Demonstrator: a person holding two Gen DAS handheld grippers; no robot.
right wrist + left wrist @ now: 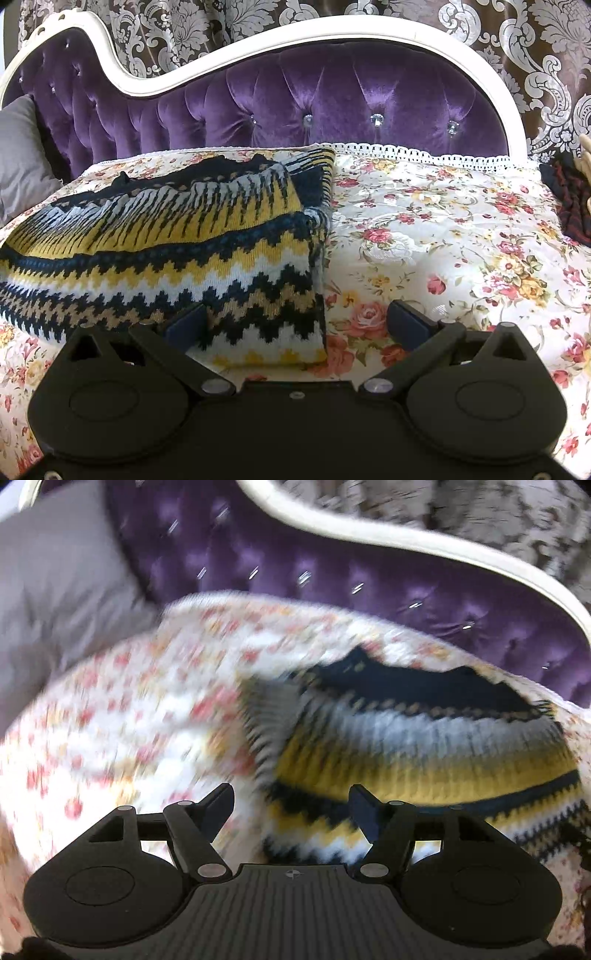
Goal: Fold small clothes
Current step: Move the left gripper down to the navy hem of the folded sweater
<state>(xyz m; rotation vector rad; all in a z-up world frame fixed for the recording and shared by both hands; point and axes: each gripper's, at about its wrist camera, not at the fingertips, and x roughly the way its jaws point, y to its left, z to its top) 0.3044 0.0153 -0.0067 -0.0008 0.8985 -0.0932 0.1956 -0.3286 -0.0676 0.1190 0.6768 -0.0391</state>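
Note:
A knitted sweater (166,236) with navy, yellow, white and tan zigzag bands lies folded on the floral bedspread (443,240). My right gripper (297,323) is open, its jaws standing either side of the sweater's near right corner, just above the cover. The left wrist view is motion-blurred: the same sweater (406,746) lies to the right, and my left gripper (291,806) is open and empty over its near left edge.
A purple tufted headboard (295,99) with a white frame stands behind the bed. A grey pillow (18,155) lies at the left. A dark red-and-black garment (569,199) lies at the bed's right edge.

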